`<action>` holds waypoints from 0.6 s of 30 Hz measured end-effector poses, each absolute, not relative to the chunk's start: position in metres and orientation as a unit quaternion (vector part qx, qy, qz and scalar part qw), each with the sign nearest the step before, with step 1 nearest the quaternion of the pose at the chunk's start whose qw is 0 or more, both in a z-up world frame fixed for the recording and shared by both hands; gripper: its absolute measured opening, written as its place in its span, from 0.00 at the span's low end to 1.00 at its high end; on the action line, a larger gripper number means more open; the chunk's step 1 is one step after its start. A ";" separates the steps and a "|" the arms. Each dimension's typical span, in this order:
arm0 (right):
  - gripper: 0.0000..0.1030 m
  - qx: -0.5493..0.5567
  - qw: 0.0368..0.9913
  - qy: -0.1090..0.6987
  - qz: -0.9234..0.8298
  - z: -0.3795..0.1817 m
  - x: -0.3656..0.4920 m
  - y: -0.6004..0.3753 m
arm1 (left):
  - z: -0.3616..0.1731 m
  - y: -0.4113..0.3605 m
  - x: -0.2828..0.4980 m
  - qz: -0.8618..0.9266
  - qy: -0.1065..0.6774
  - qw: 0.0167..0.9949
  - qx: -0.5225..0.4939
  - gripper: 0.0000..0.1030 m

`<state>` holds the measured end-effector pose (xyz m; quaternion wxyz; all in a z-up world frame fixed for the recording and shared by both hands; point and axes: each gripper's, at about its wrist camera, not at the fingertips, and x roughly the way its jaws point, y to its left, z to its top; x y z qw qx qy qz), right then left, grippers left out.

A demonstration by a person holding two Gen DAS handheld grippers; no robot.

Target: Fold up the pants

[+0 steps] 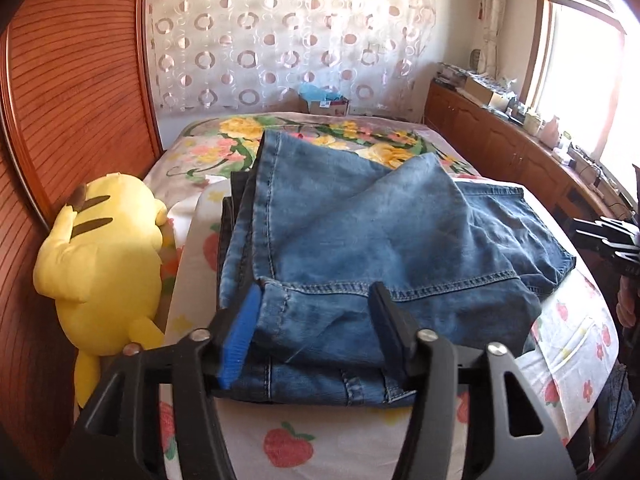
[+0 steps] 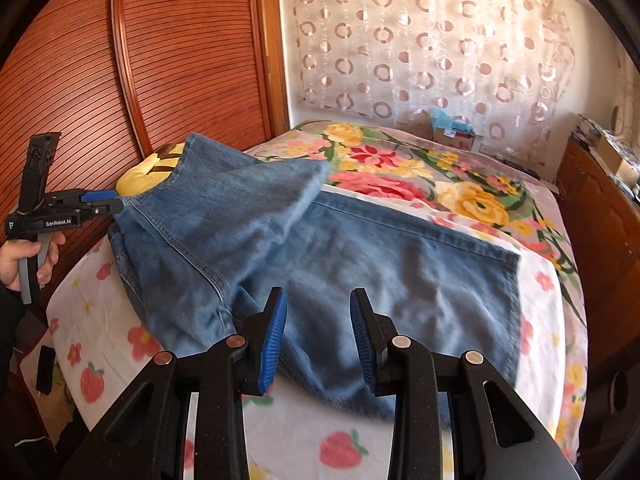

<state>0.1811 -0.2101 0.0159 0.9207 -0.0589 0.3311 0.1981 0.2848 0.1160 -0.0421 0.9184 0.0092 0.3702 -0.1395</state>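
The blue denim pants (image 2: 320, 264) lie folded on the bed (image 2: 536, 280), just beside the yellow plush toy (image 1: 100, 256). From the toy, their long axis runs across the bed toward the wooden cabinets (image 1: 500, 136). The left claw (image 1: 316, 320) gapes around the hem, seemingly not pinching it. The right claw (image 2: 319, 336) hovers half-open, empty, above the blurred fabric.

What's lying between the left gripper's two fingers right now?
The jeans' hem corner lies between the left gripper's parted fingers, not pinched; the left wrist view shows it.
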 end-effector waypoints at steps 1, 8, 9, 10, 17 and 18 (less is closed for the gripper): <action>0.33 -0.057 0.922 0.331 0.194 0.016 0.177 -0.213 | -0.041 0.113 0.284 -0.140 0.366 0.920 0.012 0.61; 0.33 -0.050 0.925 0.339 0.167 0.008 0.167 -0.229 | -0.031 0.101 0.289 -0.137 0.347 0.927 0.027 0.61; 0.33 -0.049 0.924 0.340 0.166 0.008 0.169 -0.228 | -0.029 0.099 0.290 -0.138 0.345 0.928 0.028 0.61; 0.33 -0.048 0.924 0.341 0.164 0.007 0.170 -0.228 | -0.026 0.100 0.293 -0.139 0.341 0.929 0.028 0.61; 0.33 -0.030 0.925 0.341 0.165 0.002 0.186 -0.227 | -0.006 0.113 0.310 -0.131 0.327 0.936 0.019 0.61; 0.33 -0.029 0.925 0.341 0.167 0.002 0.188 -0.226 | -0.004 0.114 0.314 -0.131 0.325 0.936 0.019 0.61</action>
